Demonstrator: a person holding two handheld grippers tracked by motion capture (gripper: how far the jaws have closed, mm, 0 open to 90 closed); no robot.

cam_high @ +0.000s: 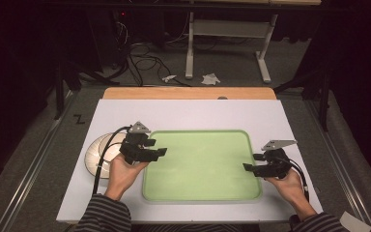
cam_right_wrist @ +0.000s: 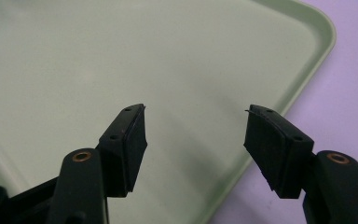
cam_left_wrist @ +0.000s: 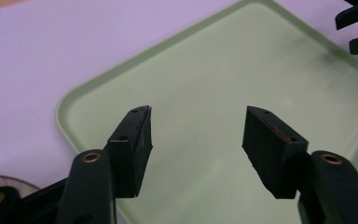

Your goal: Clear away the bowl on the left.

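With both your left gripper (cam_high: 157,153) and right gripper (cam_high: 249,167) spread and empty over the tray's (cam_high: 200,193) left and right edges, a careless dip knocks it askew against the plate (cam_high: 92,155).

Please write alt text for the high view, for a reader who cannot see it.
A person's hands hold the left gripper and right gripper, both open, at opposite sides of an empty green tray on a white table. Round plates lie left of the tray.
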